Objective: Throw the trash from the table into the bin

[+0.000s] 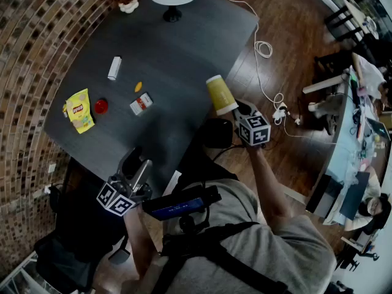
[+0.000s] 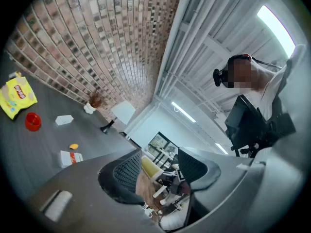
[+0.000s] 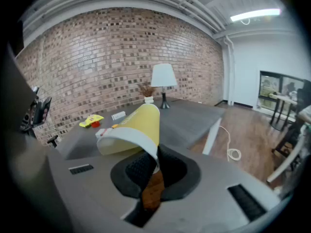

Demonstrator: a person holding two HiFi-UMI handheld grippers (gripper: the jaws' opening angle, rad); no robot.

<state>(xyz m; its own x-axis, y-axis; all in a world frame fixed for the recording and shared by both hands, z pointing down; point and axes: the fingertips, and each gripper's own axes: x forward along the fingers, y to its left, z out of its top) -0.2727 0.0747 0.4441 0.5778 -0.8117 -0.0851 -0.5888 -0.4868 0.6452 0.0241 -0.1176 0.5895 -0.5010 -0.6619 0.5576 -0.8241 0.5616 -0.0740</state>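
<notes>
Right gripper view: a yellow cup (image 3: 136, 125) is pinched by its rim between the closed jaws of the right hand-held gripper (image 3: 155, 161), beside the desk (image 1: 171, 60) edge. The left hand-held gripper (image 2: 160, 171) is seen narrowly parted, empty. A chip bag (image 1: 79, 110) is seen lying on the desk.

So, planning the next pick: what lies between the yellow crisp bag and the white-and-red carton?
A small red round object lies between the yellow crisp bag and the white-and-red carton; the head view shows it.
</notes>
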